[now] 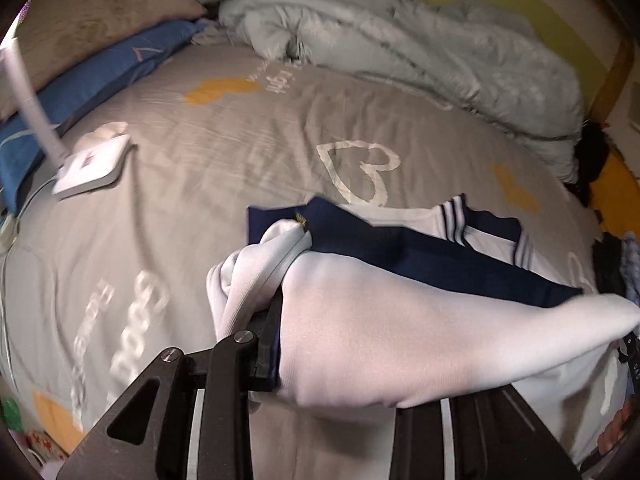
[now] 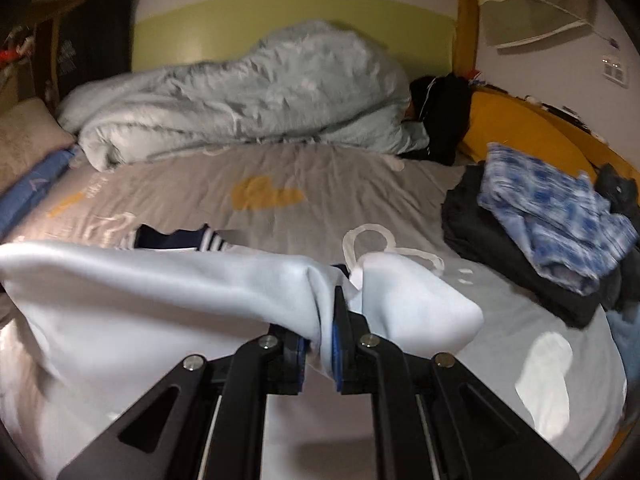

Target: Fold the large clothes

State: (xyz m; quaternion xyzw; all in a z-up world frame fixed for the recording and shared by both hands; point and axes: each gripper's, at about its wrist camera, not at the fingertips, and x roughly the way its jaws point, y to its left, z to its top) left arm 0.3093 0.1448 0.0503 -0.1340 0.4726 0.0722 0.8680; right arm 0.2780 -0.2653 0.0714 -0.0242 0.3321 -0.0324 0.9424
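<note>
**Both grippers pinch the white and navy garment above the bed**

The left gripper (image 1: 280,312) has its jaws closed on a bunched edge of the white and navy garment (image 1: 380,320). Only its left finger (image 1: 266,344) shows; the white cloth drapes over the right one and hides it. From the pinch the fabric stretches taut to the right, with a navy band (image 1: 432,264) running across it and a striped collar (image 1: 456,216) lying on the grey bedsheet (image 1: 200,152) beyond.

In the right wrist view the right gripper (image 2: 334,320) also grips the garment (image 2: 160,292), its jaws drawn close with a fold of white cloth and a blue pad squeezed between them. The cloth spreads wide to the left of the pinch and puffs out in a smaller lobe to the right. The striped collar (image 2: 212,242) peeks over the top edge of the fabric.

The bedsheet (image 2: 300,176) bears heart outlines and orange patches. A pale crumpled duvet (image 2: 248,92) lies along the far side against the wall. A pile of dark clothes with a blue patterned piece (image 2: 552,220) on top sits at the right of the bed. In the left wrist view a white flat device (image 1: 94,166) with a white stalk lies on the sheet to the left, near a blue pillow (image 1: 92,80) and a beige pillow (image 1: 96,12)
</note>
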